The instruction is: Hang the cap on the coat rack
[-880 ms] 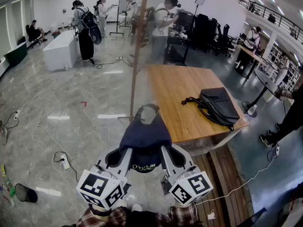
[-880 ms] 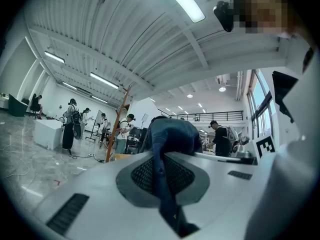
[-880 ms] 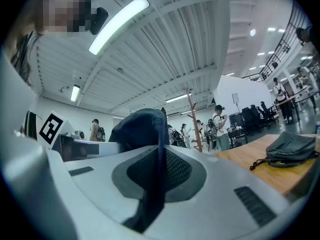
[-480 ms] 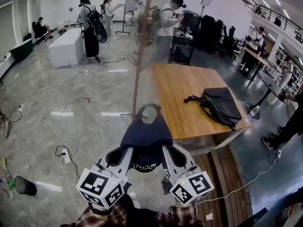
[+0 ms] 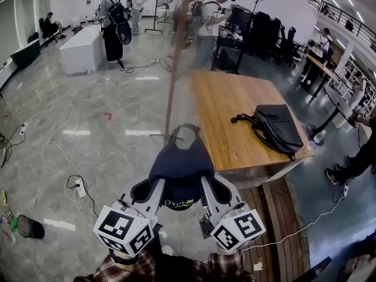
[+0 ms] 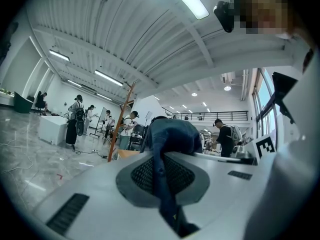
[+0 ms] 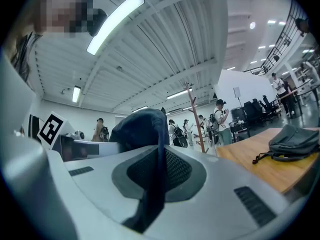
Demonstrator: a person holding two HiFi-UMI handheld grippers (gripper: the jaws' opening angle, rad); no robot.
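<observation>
A navy cap (image 5: 179, 164) hangs between my two grippers, low in the middle of the head view. My left gripper (image 5: 156, 185) is shut on the cap's left edge and my right gripper (image 5: 205, 184) is shut on its right edge. In the left gripper view the cap's fabric (image 6: 172, 134) runs down into the shut left gripper (image 6: 163, 181). In the right gripper view the cap (image 7: 142, 129) is pinched the same way in the right gripper (image 7: 156, 176). The brown wooden coat rack (image 5: 176, 57) stands just beyond the cap, with its pole rising out of view. Its hooks show far off as the coat rack (image 6: 120, 121) and the coat rack (image 7: 196, 116).
A wooden table (image 5: 229, 107) stands right of the rack with a black bag (image 5: 276, 128) on it. Cables (image 5: 53, 157) trail over the grey floor at the left. Several people (image 5: 111, 16) stand at the far end. A raised wooden platform (image 5: 276, 216) lies at the lower right.
Both grippers keep the same hold on the cap. The cap and grippers have edged slightly forward toward the rack's pole, and the room has shifted a little in the head view.
</observation>
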